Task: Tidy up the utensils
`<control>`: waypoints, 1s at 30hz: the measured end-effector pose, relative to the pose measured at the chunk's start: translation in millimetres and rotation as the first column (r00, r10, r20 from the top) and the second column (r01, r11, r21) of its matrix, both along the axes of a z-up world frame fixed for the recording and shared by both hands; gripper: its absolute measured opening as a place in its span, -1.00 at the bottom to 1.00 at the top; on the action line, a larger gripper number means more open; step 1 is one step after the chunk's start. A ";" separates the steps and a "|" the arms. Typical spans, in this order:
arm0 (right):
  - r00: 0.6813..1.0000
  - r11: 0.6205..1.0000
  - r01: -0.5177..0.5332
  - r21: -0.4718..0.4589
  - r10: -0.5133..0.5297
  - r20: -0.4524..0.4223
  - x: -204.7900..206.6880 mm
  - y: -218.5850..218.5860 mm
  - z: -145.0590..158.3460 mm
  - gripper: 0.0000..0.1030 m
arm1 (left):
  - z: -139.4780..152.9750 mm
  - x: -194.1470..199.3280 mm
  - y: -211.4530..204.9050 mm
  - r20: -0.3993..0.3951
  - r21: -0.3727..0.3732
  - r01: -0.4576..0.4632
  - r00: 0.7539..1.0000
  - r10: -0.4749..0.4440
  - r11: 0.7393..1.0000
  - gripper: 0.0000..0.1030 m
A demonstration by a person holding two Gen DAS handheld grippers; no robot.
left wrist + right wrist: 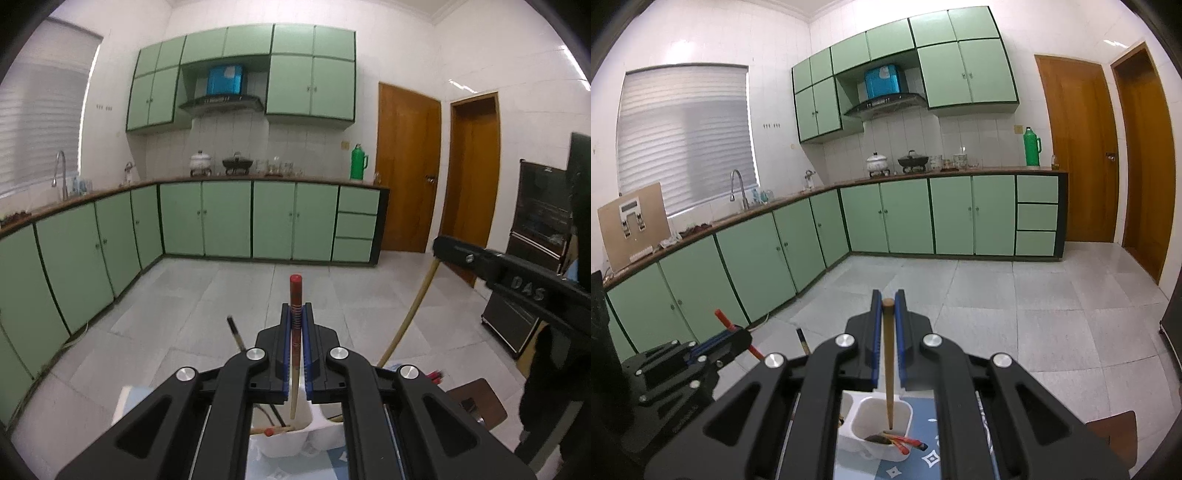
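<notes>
My left gripper (295, 308) is shut on a red-topped chopstick (294, 295) that stands nearly upright, its thin end hanging over the white utensil holder (280, 446). My right gripper (887, 295) is shut on a plain wooden chopstick (888, 354), whose tip hangs just inside a compartment of the holder (905, 406) where several red and dark chopsticks lie. In the other wrist view each gripper shows from the side: the right gripper (441, 247) with its tan chopstick (413, 306), the left gripper (744, 334) with its red chopstick (723, 318). A dark chopstick (236, 336) sticks up from the holder.
The holder stands on a blue patterned cloth (923, 458). A brown wooden seat (480, 398) is at the lower right. Beyond lie a grey tiled floor (1034, 295), green cabinets (221, 218) and a dark cabinet (535, 221) at the right.
</notes>
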State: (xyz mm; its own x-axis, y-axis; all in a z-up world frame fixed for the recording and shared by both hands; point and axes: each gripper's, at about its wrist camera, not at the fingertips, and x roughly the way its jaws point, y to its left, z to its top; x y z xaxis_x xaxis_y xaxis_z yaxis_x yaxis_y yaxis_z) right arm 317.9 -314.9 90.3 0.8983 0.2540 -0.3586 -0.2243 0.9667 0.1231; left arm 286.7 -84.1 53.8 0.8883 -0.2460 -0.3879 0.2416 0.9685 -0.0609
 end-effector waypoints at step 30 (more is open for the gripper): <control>0.995 0.995 0.100 -0.005 -0.101 -0.013 -101.8 -30.6 -32.6 0.75 | -17.8 -88.1 46.2 -0.037 -0.031 -0.044 0.998 0.043 0.999 0.67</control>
State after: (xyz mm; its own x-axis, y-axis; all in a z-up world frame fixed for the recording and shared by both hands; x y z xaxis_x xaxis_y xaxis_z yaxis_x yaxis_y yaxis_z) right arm 216.1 -345.5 57.7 0.9144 0.1609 -0.3713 -0.1243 0.9849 0.1206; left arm 198.6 -37.9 36.0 0.8840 -0.2199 -0.4125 0.1962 0.9755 -0.0996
